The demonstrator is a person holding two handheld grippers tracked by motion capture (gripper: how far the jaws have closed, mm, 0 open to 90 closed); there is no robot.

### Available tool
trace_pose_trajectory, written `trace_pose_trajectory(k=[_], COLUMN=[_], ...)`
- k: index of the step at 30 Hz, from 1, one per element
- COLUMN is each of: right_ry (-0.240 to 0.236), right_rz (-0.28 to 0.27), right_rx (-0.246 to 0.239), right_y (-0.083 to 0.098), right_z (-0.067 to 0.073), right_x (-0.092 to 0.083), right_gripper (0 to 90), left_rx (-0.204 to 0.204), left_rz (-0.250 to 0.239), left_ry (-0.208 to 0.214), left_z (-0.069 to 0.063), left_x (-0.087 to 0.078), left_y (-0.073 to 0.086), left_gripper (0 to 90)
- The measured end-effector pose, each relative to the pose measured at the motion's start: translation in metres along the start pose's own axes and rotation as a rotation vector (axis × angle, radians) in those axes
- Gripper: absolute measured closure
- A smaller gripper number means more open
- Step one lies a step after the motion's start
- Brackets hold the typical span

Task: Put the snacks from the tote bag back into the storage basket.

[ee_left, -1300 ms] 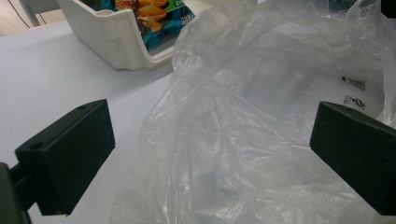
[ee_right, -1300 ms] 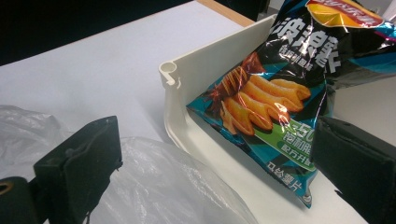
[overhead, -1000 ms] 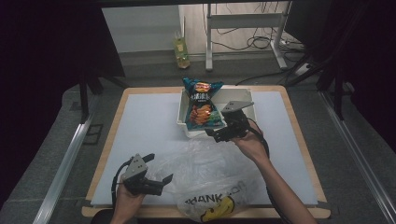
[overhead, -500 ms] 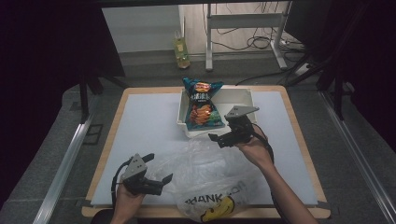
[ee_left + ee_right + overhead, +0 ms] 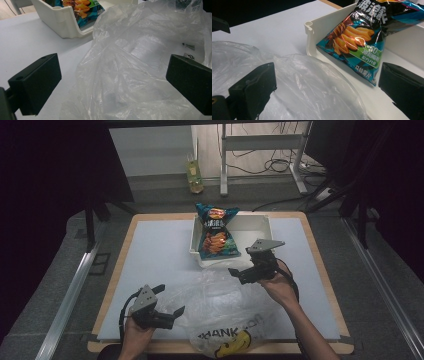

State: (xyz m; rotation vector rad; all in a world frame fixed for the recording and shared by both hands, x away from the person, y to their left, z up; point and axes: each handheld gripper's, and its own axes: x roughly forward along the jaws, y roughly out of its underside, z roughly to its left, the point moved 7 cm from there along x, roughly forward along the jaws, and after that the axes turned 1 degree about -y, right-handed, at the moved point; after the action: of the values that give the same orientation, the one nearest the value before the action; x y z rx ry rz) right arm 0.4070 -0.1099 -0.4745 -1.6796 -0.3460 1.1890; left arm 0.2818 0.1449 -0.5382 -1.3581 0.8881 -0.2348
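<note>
Back from the white bin [image 5: 260,227] have come the right tongs [image 5: 243,272], down toward the clear plastic bag [image 5: 220,305]. That bag lies crumpled on the tabletop [image 5: 150,255], near the person. The chip bag [image 5: 216,232] leans in the bin. Both the right tongs and the left tongs [image 5: 170,312] are wide open and hold nothing. I think opening the plastic bag comes next.

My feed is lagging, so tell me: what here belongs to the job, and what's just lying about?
Job:
plastic bag
chip bag
white bin
left gripper, open
right gripper, open

Lying about:
bottle on the floor
cables behind the table
</note>
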Motion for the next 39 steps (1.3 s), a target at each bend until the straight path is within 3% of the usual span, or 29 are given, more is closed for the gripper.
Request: trace_pose_trajectory(k=[13,24,39], right_ry=[0.024,0.03,0.026], right_rz=[-0.007,0.024,0.037], right_rx=[0.024,0.013,0.038], right_y=[0.015,0.029,0.038], right_z=[-0.009,-0.01,-0.009], right_x=[-0.014,-0.017,-0.024], right_gripper=[1.5,1.5,1.5], left_rx=[0.001,-0.006,-0.016], left_rz=[0.007,0.009,0.004], left_ry=[0.004,0.009,-0.003], left_z=[0.0,0.0,0.004], left_x=[0.0,-0.001,-0.003], left_y=[0.001,0.001,0.002], left_gripper=[0.0,0.0,0.0])
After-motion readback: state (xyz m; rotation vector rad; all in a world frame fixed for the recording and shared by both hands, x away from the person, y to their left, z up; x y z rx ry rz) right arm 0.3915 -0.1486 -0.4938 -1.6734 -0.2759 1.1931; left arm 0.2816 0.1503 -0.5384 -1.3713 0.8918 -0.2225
